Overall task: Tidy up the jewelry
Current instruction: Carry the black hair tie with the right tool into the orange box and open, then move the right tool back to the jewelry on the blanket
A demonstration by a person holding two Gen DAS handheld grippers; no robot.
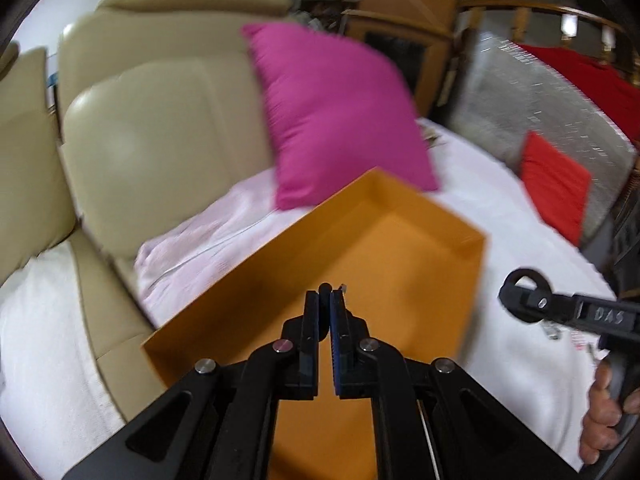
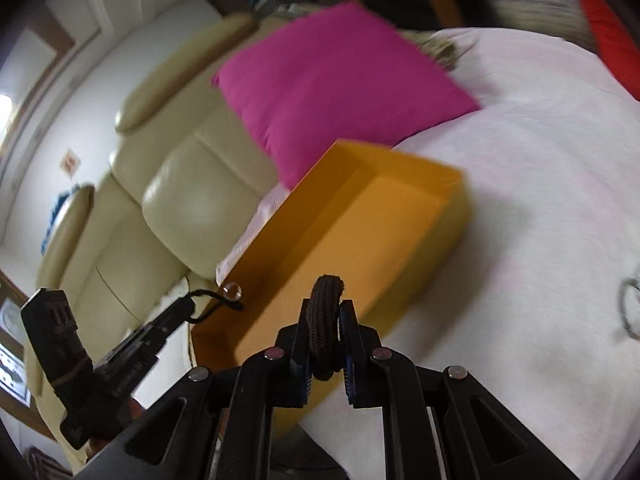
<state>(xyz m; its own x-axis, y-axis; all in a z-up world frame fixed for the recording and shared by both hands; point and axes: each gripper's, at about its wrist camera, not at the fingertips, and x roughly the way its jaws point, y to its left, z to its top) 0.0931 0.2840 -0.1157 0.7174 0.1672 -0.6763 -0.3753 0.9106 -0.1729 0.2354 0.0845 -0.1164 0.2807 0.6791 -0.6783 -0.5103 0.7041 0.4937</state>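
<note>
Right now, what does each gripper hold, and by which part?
Right gripper: dark braided band, pinched across its loop. Left gripper: thin black cord with a clear bead, by its end.

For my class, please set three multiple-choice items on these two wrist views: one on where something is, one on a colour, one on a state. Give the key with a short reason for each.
1. Where does the pink cushion sit relative to the orange box?
A. Inside the box
B. Beyond the box, against the beige sofa
C. Under the box

2. What colour is the cloth under the box?
A. White
B. Green
C. Black

3. What is the state of the right gripper?
A. Wide open and empty
B. Shut on a dark braided band
C. Shut on the cushion

Key: 1 B, the cushion stands behind the box's far edge, leaning at the sofa. 2 A, the cloth shows white to pale pink around the box in both views. 3 B, the dark woven band is pinched between the jaws in the right wrist view.
</note>
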